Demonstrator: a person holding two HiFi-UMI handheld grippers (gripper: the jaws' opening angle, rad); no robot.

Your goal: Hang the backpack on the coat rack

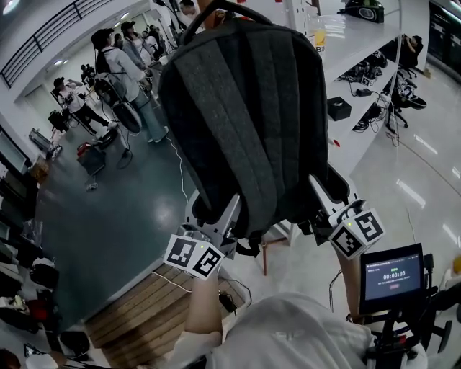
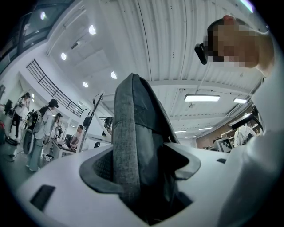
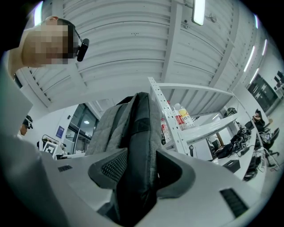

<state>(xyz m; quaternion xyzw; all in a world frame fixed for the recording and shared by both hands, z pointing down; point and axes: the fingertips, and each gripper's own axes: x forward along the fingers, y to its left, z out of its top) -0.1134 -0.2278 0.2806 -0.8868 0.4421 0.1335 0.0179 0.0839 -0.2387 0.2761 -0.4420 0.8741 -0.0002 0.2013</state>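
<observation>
Gripping the backpack (image 1: 245, 108) from below, the left gripper (image 1: 225, 216) and right gripper (image 1: 324, 198) each have their white jaws clamped on its lower edge, one near each bottom corner, holding it upright in the air. It is one grey bag of coarse woven fabric, with a padded, ribbed back and a black top loop (image 1: 223, 11). Dark dimpled pads (image 3: 111, 168) line the jaws. At least two bottles (image 3: 181, 116) stand on a white shelf (image 3: 208, 128).
</observation>
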